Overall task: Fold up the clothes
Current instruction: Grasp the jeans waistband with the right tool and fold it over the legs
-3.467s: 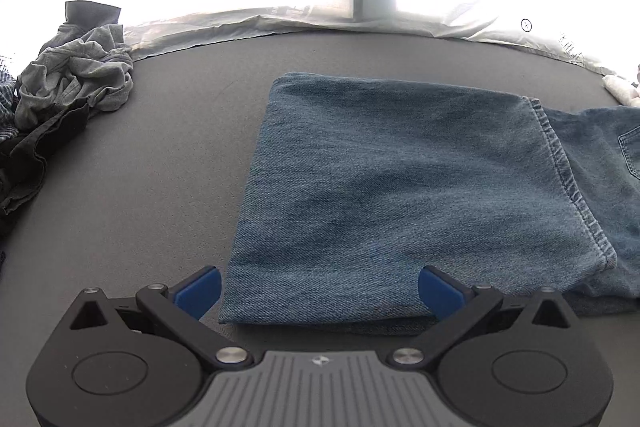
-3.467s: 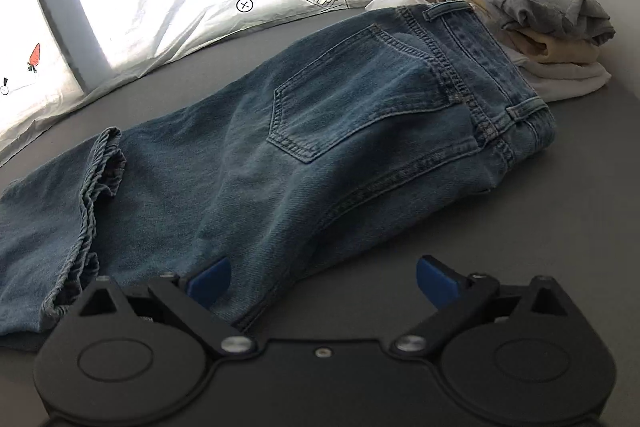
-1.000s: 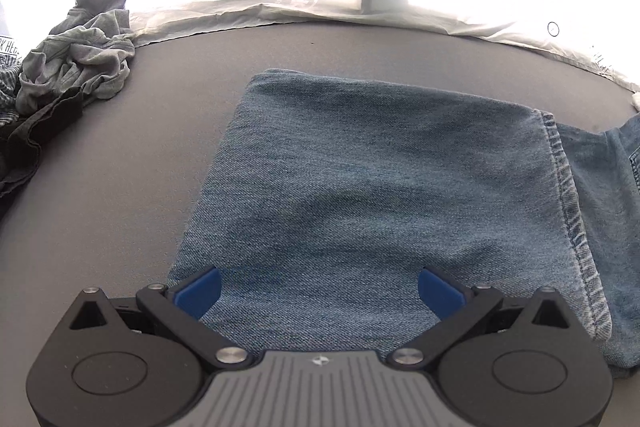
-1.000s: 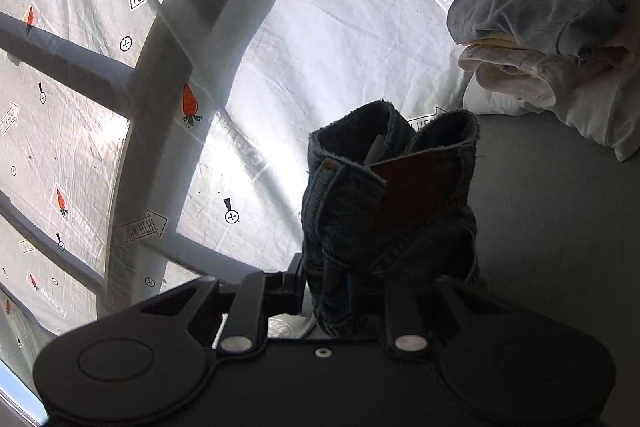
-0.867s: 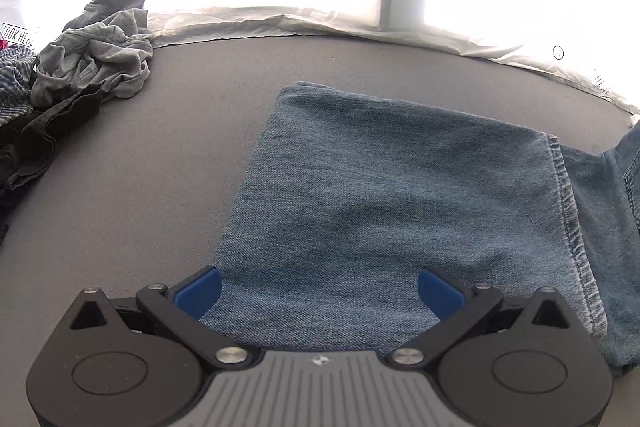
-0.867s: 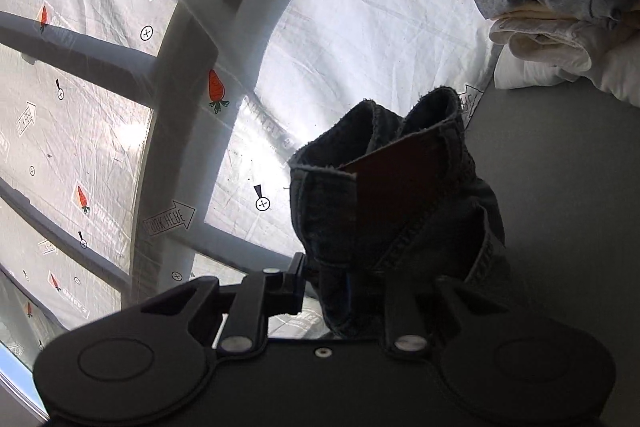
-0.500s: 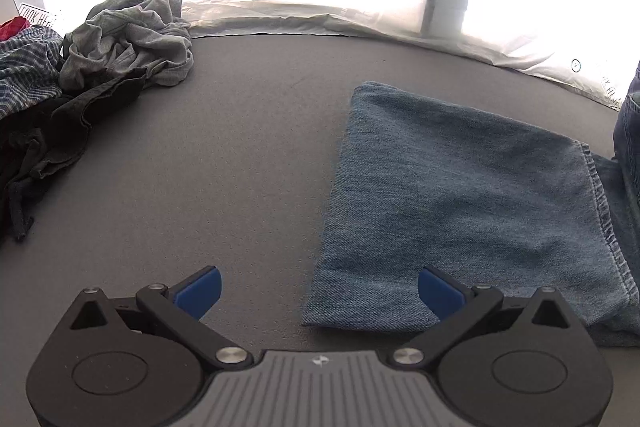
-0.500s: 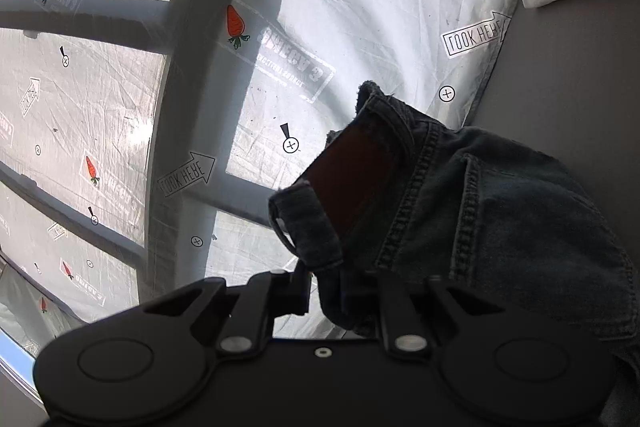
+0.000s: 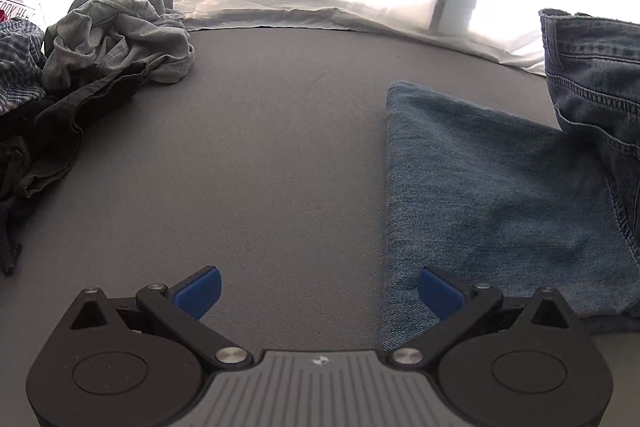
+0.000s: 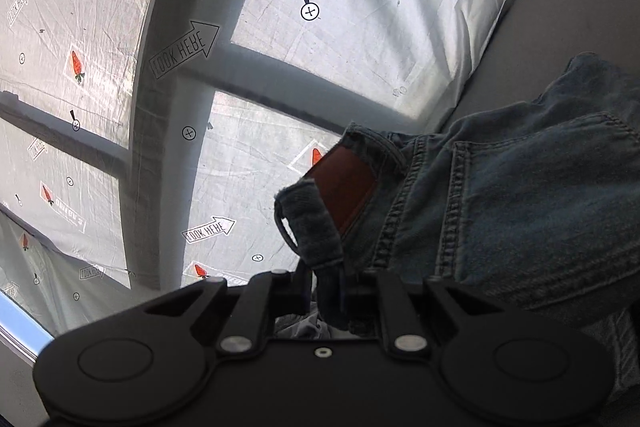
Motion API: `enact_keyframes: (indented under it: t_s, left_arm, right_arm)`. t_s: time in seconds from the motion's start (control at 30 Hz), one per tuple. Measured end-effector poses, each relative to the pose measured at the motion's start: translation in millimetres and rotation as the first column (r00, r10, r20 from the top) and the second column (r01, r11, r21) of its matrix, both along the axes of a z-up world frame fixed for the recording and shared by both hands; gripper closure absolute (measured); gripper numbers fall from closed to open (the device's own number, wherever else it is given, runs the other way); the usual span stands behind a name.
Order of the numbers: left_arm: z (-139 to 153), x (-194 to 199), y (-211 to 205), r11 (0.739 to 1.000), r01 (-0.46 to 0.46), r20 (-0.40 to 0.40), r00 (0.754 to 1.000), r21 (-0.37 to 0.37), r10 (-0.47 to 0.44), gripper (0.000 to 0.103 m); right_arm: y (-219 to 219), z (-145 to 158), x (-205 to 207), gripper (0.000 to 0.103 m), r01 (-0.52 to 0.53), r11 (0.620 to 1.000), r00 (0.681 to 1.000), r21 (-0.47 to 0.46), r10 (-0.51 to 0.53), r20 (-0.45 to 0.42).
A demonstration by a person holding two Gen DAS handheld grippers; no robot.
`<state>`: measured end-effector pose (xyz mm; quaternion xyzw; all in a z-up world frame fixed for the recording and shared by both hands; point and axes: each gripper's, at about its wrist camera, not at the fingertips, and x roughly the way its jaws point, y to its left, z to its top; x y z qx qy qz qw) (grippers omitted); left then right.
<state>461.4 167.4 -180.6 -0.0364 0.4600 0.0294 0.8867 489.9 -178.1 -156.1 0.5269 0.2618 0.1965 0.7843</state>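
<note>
Two grippers are working: the right gripper (image 10: 326,291) is pinching the jeans (image 9: 492,195) at the waistband, lifting it over the folded legs; the left gripper (image 9: 318,291) is hovering, fingers spread, over the grey table (image 9: 260,147).

Blues and greys under a carrot-printed white sheet

The jeans (image 9: 492,195) are faded mid-blue denim with a reddish-brown waist patch (image 10: 344,187); the worktop (image 9: 260,147) is plain dark grey. At far left the heap of clothes (image 9: 80,59) mixes pale grey, charcoal and a blue-white check. The far sheet (image 10: 360,27) is white, printed with orange carrots, black crosshair circles and "LOOK HERE" arrows. The left tool (image 9: 318,287) has bright blue pads (image 9: 198,289) on black arms.
</note>
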Motion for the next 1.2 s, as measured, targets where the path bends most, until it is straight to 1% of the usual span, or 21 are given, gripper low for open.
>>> enact_keyframes:
  t_s: [0.13,0.2,0.23,0.3,0.33,0.4,0.43,0.5,0.53,0.6,0.7,0.8,0.83,0.87,0.9,0.93,0.97,1.0,1.17,1.2]
  left_arm:
    - [-2.5,2.4,8.3,1.0,0.018,0.0,1.0,0.021,-0.018,0.0]
    - [-4.3,2.8,13.8,0.999,0.02,-0.005,1.0,0.025,-0.02,0.0]
    - [-5.4,2.7,16.7,1.0,0.017,-0.009,1.0,0.021,-0.017,0.0]
    - [-8.2,2.7,22.3,1.0,0.009,-0.019,1.0,0.012,-0.009,0.0]
    - [-9.9,2.7,24.5,1.0,0.005,-0.023,1.0,0.009,-0.005,0.0]
    - [-12.1,2.4,28.1,1.0,-0.004,-0.027,1.0,0.007,0.005,0.0]
    - [-12.4,2.3,29.5,1.0,-0.01,-0.027,1.0,0.004,0.01,0.0]
    - [-12.4,2.0,31.9,1.0,-0.022,-0.025,0.999,-0.003,0.022,0.0]
    - [-12.2,1.8,32.9,1.0,-0.028,-0.024,0.999,-0.006,0.028,0.0]
    - [-11.1,1.2,33.6,0.999,-0.039,-0.019,0.999,-0.01,0.038,0.0]
    - [-7.7,-1.8,32.7,0.999,-0.049,-0.01,0.999,-0.012,0.049,0.0]
    - [-2.7,-6.5,30.9,0.998,-0.059,0.002,0.998,-0.013,0.059,0.0]
    - [-0.6,-8.8,29.9,0.998,-0.063,0.006,0.998,-0.013,0.063,0.0]
    - [2.3,-12.0,27.9,0.997,-0.07,0.01,0.997,-0.01,0.07,0.0]
    - [4.2,-16.0,26.1,0.997,-0.076,0.013,0.997,-0.009,0.076,0.0]
    - [6.0,-20.1,24.3,0.997,-0.082,0.015,0.996,-0.008,0.082,0.0]
    - [7.8,-24.2,22.6,0.996,-0.088,0.018,0.996,-0.006,0.088,0.0]
    - [9.7,-30.7,19.5,0.996,-0.094,0.02,0.995,-0.005,0.094,0.0]
    - [11.2,-56.8,3.7,0.994,-0.108,0.013,0.994,0.006,0.108,0.0]
    - [10.5,-61.6,-0.3,0.994,-0.11,0.01,0.994,0.006,0.11,0.0]
  right_arm:
    - [39.6,-8.9,5.5,0.09,-0.07,0.998,0.997,-0.01,0.069,-0.028]
    - [54.8,-21.1,7.2,0.09,-0.1,0.995,0.993,0.008,0.1,-0.067]
    - [61.7,-28.7,8.0,0.09,-0.112,0.993,0.989,0.022,0.114,-0.091]
    - [71.8,-49.6,8.6,0.09,-0.125,0.99,0.977,0.069,0.135,-0.165]
    - [75.5,-60.4,8.3,0.09,-0.124,0.989,0.969,0.076,0.138,-0.206]
    - [83.5,-89.1,4.3,0.089,-0.125,0.991,0.937,0.055,0.136,-0.321]
    - [85.0,-100.5,0.6,0.089,-0.119,0.991,0.925,0.063,0.134,-0.356]
    - [83.4,-110.7,-6.7,0.089,-0.097,0.99,0.923,0.106,0.129,-0.362]
    - [82.5,-114.3,-9.4,0.089,-0.089,0.988,0.922,0.124,0.129,-0.366]
    - [79.3,-107.7,-6.4,0.089,-0.103,0.987,0.913,0.126,0.144,-0.381]
    - [76.7,-96.3,-2.8,0.089,-0.143,0.985,0.908,0.099,0.17,-0.383]
    - [74.1,-88.5,-6.7,0.088,-0.166,0.983,0.909,0.08,0.184,-0.374]
    - [72.1,-86.4,-8.3,0.076,-0.175,0.98,0.91,0.092,0.197,-0.365]
    - [70.1,-84.3,-9.9,0.043,-0.185,0.977,0.91,0.104,0.21,-0.357]
    - [68.3,-81.7,-12.0,0.027,-0.193,0.975,0.912,0.114,0.221,-0.345]
    - [67.1,-76.4,-16.0,0.015,-0.193,0.975,0.921,0.114,0.22,-0.322]
    - [65.3,-70.1,-17.9,0.021,-0.199,0.976,0.928,0.083,0.215,-0.306]
    - [63.5,-63.7,-19.7,0.023,-0.205,0.977,0.934,0.051,0.211,-0.289]
    - [54.1,-32.0,-29.1,0.022,-0.221,0.969,0.959,-0.11,0.195,-0.205]
    - [50.0,-27.2,-31.4,0.02,-0.212,0.963,0.964,-0.167,0.179,-0.195]
